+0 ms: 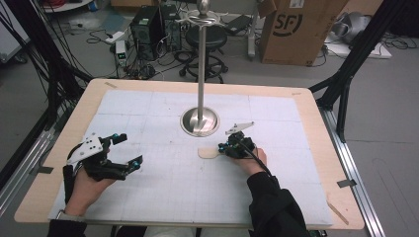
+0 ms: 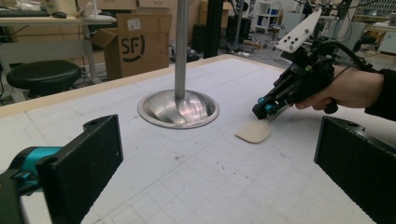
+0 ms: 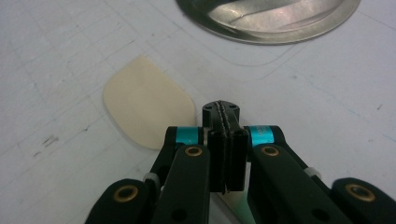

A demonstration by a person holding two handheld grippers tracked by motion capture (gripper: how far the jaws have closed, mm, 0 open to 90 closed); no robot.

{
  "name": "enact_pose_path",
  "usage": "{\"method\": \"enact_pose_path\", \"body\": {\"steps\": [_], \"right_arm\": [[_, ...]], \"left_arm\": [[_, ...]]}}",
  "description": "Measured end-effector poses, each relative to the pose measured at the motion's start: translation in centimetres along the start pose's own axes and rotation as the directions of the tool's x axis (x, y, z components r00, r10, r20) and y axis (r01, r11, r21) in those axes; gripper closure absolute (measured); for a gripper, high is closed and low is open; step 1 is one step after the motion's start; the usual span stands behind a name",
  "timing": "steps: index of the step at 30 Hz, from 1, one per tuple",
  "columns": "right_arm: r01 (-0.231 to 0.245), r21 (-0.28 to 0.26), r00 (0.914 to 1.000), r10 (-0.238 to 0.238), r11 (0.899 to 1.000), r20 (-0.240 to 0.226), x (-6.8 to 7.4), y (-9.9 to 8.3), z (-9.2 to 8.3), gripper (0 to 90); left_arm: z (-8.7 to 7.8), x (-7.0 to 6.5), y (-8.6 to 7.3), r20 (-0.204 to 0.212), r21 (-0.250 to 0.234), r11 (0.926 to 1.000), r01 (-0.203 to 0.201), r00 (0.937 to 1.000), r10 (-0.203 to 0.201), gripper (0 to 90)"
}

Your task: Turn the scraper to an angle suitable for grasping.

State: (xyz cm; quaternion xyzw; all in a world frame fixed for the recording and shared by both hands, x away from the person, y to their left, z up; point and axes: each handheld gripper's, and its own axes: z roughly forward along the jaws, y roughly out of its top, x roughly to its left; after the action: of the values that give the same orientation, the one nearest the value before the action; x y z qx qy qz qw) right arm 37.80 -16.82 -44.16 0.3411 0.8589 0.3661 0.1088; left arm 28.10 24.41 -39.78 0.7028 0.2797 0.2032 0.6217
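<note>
Right gripper [image 3: 225, 140] sits jaws pressed together over the cream spatula [image 3: 144, 105], its blade flat on the mat [image 1: 163, 182] beside the stand [image 1: 199, 121]. Left gripper [image 1: 126, 150] gapes empty, well apart (box [image 1: 296, 29] behind reads "SF").

I see a cardboard box [image 1: 296, 29] marked SF on the floor beyond the table's far edge. Left of it stands a black stool [image 1: 206, 38], then a black computer tower [image 1: 146, 32]. Cables [image 1: 29, 54] hang at far left.
</note>
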Motion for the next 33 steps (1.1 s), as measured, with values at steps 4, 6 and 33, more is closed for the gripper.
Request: {"method": "enact_pose_path", "body": {"steps": [4,6,33], "right_arm": [[0.025,0.015,0.9997,-0.025,1.000,0.004,0.9,-0.2,-0.3,90.0],[0.052,0.021,0.9986,-0.052,0.998,0.001,1.4,-0.4,-0.6,90.0],[0.102,-0.051,0.9862,-0.107,0.994,-0.126,5.5,-5.9,-5.6,90.0]], "left_arm": [[0.2,-0.3,0.1,0.012,0.004,0.9999,-0.014,0.9998,0.014,1.7],[0.2,-0.3,0.1,0.009,0.014,0.9998,-0.013,0.9999,0.013,1.7],[0.6,-0.3,-0.2,0.013,0.031,0.9995,-0.012,0.9999,0.011,1.6]]}}
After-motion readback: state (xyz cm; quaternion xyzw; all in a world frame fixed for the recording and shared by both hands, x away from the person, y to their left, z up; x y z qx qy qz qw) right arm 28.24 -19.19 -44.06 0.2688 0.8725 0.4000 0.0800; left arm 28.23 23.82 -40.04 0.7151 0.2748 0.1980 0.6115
